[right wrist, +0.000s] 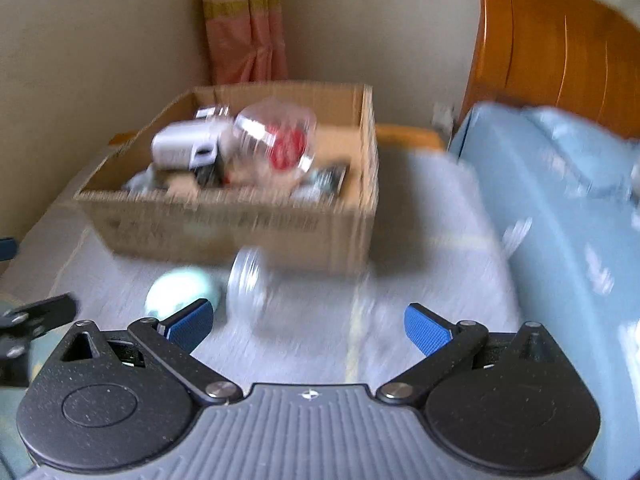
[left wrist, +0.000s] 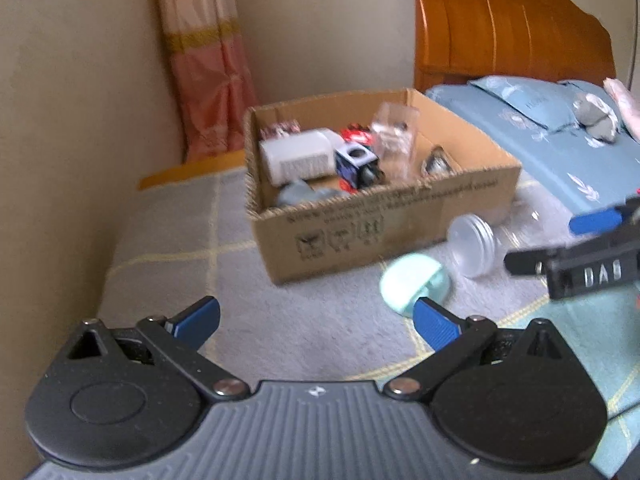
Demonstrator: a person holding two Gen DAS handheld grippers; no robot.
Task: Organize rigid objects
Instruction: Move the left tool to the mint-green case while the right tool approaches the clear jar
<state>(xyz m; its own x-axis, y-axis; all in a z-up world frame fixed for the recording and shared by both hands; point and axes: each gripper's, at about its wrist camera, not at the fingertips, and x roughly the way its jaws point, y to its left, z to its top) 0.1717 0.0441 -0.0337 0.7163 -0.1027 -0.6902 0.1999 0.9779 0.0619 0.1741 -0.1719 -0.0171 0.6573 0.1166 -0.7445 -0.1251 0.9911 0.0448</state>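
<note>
Ahead of you the cardboard box (left wrist: pixel 384 204) sits on the bed (left wrist: pixel 280 320), with a wall to its left and a curtain (left wrist: pixel 208 60) behind it in the corner. Inside the box, a small carton (left wrist: pixel 298 156) lies toward the left, a cube (left wrist: pixel 356 164) sits near the middle, and a clear container (left wrist: pixel 394 136) stands just right of it. Just before the box's right front corner, a clear jar (left wrist: pixel 476 246) lies on its side on the bed, and a round case (left wrist: pixel 416 284) lies just beside the jar, to its left and nearer you. To the right of the box lies a pillow (left wrist: pixel 532 104), with the headboard (left wrist: pixel 508 28) behind it.
</note>
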